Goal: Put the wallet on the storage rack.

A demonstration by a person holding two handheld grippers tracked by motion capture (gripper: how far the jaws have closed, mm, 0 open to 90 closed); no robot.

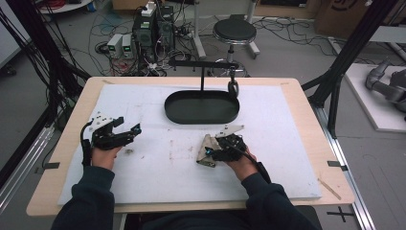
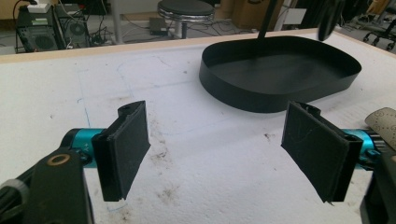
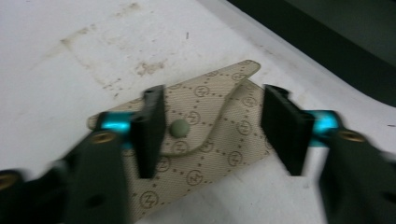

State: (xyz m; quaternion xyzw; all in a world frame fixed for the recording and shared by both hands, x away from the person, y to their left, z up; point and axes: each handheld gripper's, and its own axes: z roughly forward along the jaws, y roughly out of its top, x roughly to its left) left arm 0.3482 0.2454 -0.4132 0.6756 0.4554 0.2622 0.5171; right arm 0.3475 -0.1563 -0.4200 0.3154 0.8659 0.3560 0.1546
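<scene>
A beige patterned pouch (image 1: 205, 149) with a snap-button flap lies flat on the white mat (image 1: 158, 177), right of centre. In the right gripper view the pouch (image 3: 205, 126) sits beneath and between the jaws. My right gripper (image 1: 210, 154) (image 3: 215, 135) hovers over it, its jaws apart on either side of the flap and the pads not visibly pressing. My left gripper (image 1: 129, 127) rests at the mat's left side, open wide with nothing between its pads (image 2: 123, 149); bare mat lies under it.
A black oval tray (image 1: 201, 117) (image 2: 261, 93) stands empty at the back centre of the mat. Behind it rises a thin black stand with a small dark object (image 1: 233, 88) hanging over the tray's right end. A small bit of debris (image 1: 128, 151) lies near the left hand.
</scene>
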